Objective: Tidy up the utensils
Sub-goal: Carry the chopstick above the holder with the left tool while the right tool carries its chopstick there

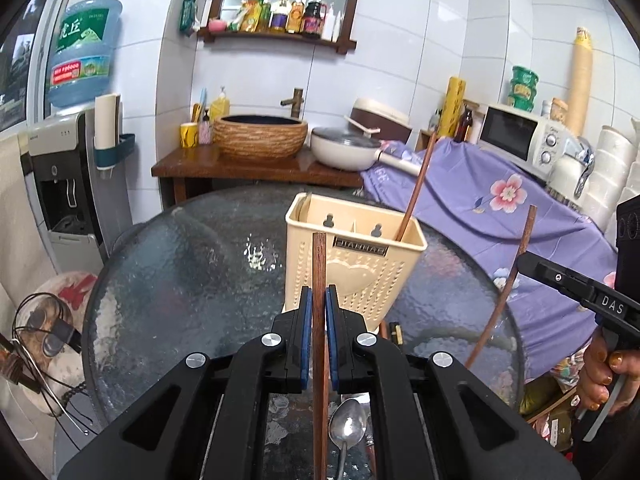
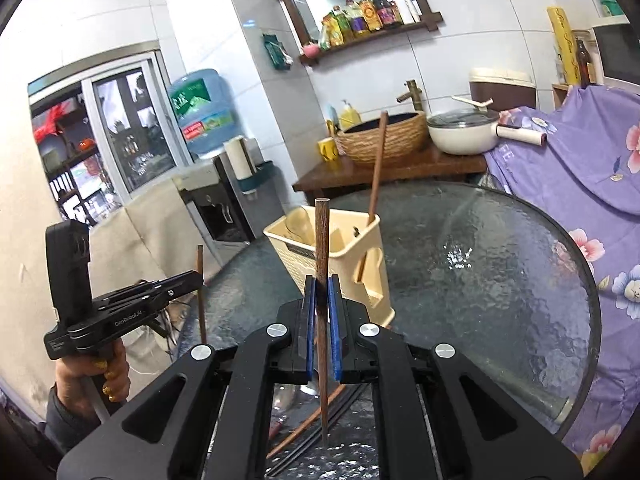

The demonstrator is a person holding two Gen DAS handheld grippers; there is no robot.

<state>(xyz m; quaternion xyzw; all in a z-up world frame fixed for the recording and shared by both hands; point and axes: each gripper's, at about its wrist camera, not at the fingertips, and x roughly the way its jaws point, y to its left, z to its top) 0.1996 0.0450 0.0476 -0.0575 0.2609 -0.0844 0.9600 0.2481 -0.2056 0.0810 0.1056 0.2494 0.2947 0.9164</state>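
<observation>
Each gripper is clamped on a single long brown wooden chopstick: the left gripper (image 1: 319,300) has its blue pads closed tight on one chopstick (image 1: 319,264) that stands nearly upright between them, its top poking above the fingertips and its lower length running down past the jaws toward the dark textured round glass table (image 1: 180,280); the right gripper (image 2: 321,300) pinches its own chopstick (image 2: 322,240) the same way, upright, with the lower tip hanging just over the glass. The target — a cream perforated plastic utensil holder (image 1: 360,264) with divided compartments — stands on the table straight ahead of both sets of fingers and a little to the right in each view, already holding one more brown chopstick (image 1: 416,188) that leans out of its right-hand compartment. What the coming move turns on is axis and height: both held sticks are already close to vertical, matching the holder's open top, so each lower tip would likely need to clear the rim and then go down. From the left wrist view the holder sits just beyond that gripper's fingertips, while the right gripper appears off to the side, so the left hand seems nearer. A silver metal spoon (image 1: 347,428) lies on the glass below the left gripper — not yet sorted.
</observation>
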